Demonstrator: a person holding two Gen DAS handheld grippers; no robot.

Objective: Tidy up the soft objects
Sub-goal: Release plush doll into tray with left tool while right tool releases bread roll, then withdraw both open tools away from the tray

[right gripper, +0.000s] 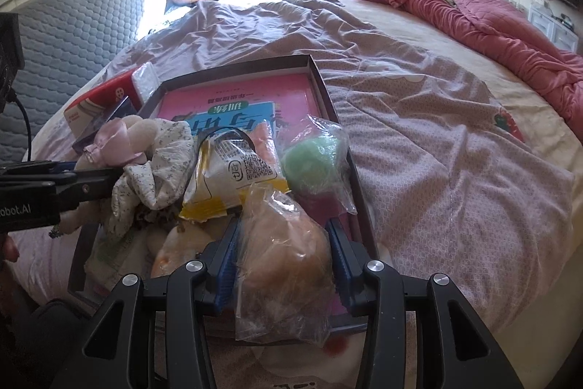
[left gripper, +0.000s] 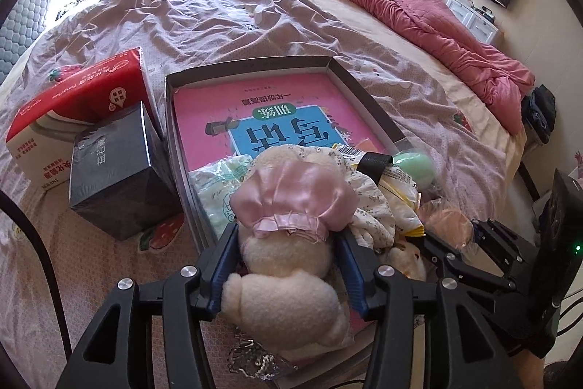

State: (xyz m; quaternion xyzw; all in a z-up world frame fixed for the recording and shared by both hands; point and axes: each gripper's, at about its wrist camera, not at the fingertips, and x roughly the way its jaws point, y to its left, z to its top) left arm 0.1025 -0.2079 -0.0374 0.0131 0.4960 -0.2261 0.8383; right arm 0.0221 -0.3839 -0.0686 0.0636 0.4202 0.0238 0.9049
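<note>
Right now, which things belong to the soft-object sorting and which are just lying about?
Job: plush doll in left tongs; bagged bun in right tongs; green ball; box.
Lying about: tissue pack; dark carton; pink quilt.

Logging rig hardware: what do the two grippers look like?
Both match: black angular linkage bodies, silver round pivot bolts, blue pads inside the jaws. The left gripper shows white "obot.AI" lettering and a black cable in the right view. The right gripper has a green LED.

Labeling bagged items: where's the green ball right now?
The bagged green ball lies at the shallow box's right edge, just ahead of the right claw, beside the yellow snack packet.
</note>
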